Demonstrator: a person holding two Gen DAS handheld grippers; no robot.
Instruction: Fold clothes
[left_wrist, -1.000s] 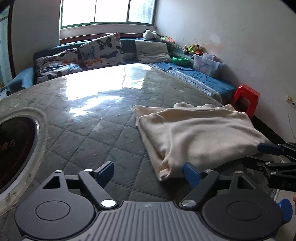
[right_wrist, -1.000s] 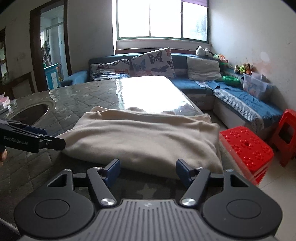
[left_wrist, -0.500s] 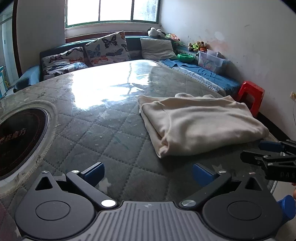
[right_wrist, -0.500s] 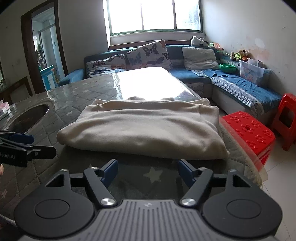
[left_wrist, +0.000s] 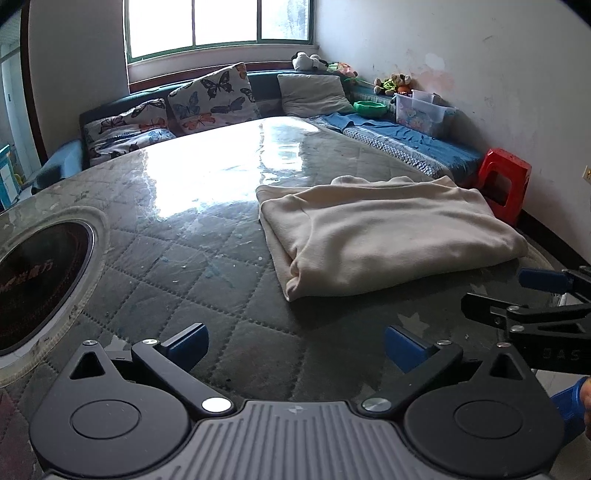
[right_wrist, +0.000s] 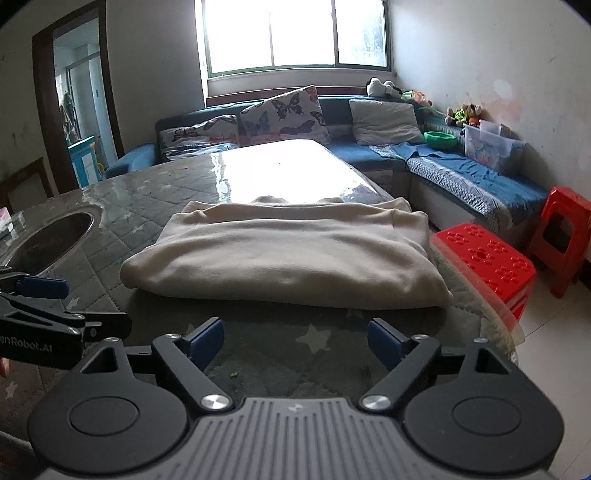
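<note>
A cream garment (left_wrist: 384, 240) lies folded flat on the quilted grey table (left_wrist: 184, 258); it also shows in the right wrist view (right_wrist: 288, 258). My left gripper (left_wrist: 295, 343) is open and empty, held back from the garment's near left corner. My right gripper (right_wrist: 295, 339) is open and empty, a short way in front of the garment's near edge. The right gripper also shows at the right edge of the left wrist view (left_wrist: 524, 295). The left gripper shows at the left edge of the right wrist view (right_wrist: 55, 314).
A round cooktop recess (left_wrist: 33, 266) is set in the table at the left. Red plastic stools (right_wrist: 484, 258) stand by the table's right edge. A blue sofa (right_wrist: 443, 166) with butterfly cushions (right_wrist: 280, 114) runs along the far wall and right side.
Both grippers have let go of the garment's near edge and pulled back from it. The folded garment lies still on the table.
</note>
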